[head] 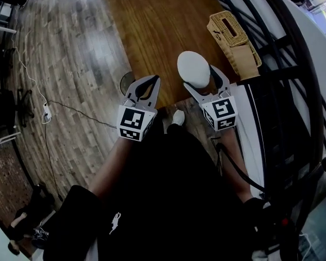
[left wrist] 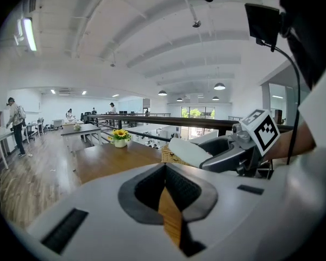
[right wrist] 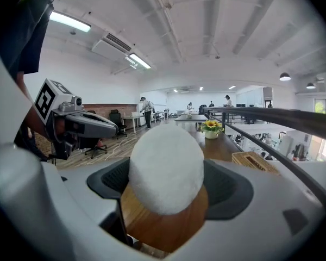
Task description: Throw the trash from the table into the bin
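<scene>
Trash for the bin, a round white wad (head: 193,67), sits pinched between the fingers of the right gripper (head: 201,79), which close on its lower half so that its dome stands above them. The right gripper view shows the wad filling the gap, with the wooden table behind it. The left gripper (head: 149,83) hangs just beside, to the left, with its fingers pressed together at the tips and nothing between them.

Below both is the person's shoe (head: 178,117) on the plank floor. Just past the left gripper's tips a dark round rim (head: 126,81) shows on the floor at the near left corner of the table (head: 163,26). I take it for the bin, though the gripper covers much of it. So the wad lies to the right of the bin, over the table's near edge. The drop seems to call for a move leftward and down. The left gripper stands between wad and bin and would need to give way.

Farther off, a wicker box (head: 233,37) lies on the table's right side by a dark railing, well apart from the wad. A pot of sunflowers (right wrist: 211,128) stands at the far end.
</scene>
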Motion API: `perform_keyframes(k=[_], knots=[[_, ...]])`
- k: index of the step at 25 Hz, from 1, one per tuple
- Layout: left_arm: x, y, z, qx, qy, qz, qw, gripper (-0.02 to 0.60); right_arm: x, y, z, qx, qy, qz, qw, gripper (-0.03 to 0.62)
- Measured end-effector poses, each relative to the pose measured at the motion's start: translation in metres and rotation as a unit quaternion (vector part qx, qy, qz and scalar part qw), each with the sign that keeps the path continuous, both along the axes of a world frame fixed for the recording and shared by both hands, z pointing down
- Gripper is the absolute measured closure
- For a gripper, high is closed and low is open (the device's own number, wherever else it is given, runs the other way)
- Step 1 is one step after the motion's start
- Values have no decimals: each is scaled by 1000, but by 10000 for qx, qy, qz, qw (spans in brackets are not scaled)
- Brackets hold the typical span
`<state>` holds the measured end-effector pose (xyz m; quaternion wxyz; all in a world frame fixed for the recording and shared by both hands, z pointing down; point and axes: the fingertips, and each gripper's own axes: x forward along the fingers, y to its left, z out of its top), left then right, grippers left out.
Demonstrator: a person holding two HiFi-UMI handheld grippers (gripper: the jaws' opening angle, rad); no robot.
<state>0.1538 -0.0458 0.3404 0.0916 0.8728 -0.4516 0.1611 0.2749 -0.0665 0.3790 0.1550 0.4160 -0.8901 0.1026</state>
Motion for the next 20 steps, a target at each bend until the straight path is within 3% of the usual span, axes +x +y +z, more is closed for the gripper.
perform_keyframes(k=[5, 13, 20], knots=[[-37, 7, 10, -188, -36, -424, 9989, 571, -29, -2, 3, -10, -51, -320, 9995, 161], [-113, 20, 11, -163, -38, -976, 9951, 571, -93, 5, 9, -93, 15, -769, 9970, 161], [-191, 30, 6, -56, 17, -1090, 9940, 571, -176, 11, -1, -183, -146, -864, 9960, 161]])
